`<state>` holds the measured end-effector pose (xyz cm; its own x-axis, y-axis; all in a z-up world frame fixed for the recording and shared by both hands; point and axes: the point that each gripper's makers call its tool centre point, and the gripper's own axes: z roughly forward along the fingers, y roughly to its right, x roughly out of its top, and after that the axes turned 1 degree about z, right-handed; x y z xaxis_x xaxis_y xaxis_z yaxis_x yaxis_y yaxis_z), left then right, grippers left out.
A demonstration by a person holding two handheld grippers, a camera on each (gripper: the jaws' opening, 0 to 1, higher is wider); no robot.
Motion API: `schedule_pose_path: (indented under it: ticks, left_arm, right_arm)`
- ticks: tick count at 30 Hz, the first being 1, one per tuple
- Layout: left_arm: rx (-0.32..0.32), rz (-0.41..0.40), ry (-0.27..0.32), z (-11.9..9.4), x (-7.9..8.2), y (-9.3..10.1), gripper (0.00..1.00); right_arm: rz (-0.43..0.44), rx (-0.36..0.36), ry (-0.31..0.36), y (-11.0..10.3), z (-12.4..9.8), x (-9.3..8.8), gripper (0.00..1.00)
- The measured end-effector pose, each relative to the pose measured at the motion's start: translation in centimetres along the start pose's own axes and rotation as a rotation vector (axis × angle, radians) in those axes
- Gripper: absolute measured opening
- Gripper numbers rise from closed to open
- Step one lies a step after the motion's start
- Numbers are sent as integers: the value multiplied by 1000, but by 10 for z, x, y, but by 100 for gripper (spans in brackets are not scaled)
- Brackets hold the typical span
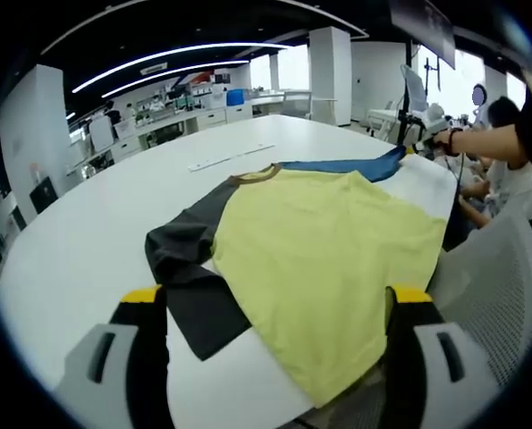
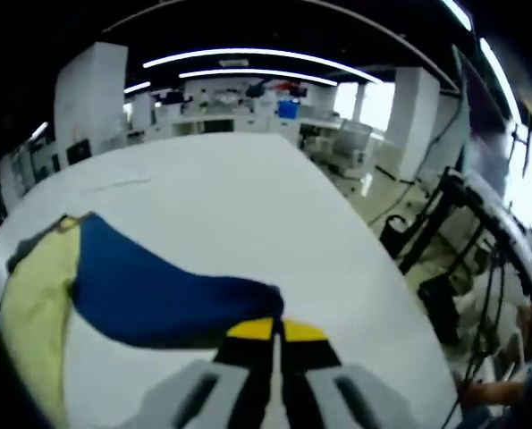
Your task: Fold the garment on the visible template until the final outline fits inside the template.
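Note:
A T-shirt with a yellow body, a dark grey sleeve and a blue sleeve lies spread on the white table, its hem hanging over the near edge. My left gripper is open, with its yellow-tipped jaws wide apart on either side of the shirt's lower part. My right gripper is shut on the tip of the blue sleeve, which is stretched out flat towards it. In the left gripper view the right gripper appears at the sleeve's far end, held by a hand.
A thin pale strip lies on the table beyond the collar. A grey mesh chair stands at the table's right edge, with people seated behind it. Black stands and cables crowd the floor past the table edge.

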<state>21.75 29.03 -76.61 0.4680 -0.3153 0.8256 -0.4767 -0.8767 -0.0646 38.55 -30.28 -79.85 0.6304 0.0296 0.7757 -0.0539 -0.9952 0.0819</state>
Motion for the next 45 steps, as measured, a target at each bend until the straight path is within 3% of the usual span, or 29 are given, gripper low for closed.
schedule_pose_path:
  ticks: [9,15,24,28,32,41,45]
  left_arm:
    - [-10,2,4,1,-1,4,99]
    - [-16,8,2,2,-1,6,99]
    - [-26,15,-7,4,2,14,99]
    - [-20,17,-2,5,6,14,99]
    - [-15,16,-5,4,9,15,99]
    - [-10,12,-16,5,10,20,99]
    - [-11,14,-15,7,12,21,99]
  right_arm:
    - [-20,-51,-39,9,-28,11,0]
    - [-53,-66,-70,14,-30,10,0]
    - [-77,-64,-92,17,-5,12,0]
    - [-62,-65,-136,30,16,6,0]
    - [-69,-69,-170,30,20,0,0]
    - [-63,-42,-156,40,41,1,0]
    - [-17,-47,-152,55,50,1,14]
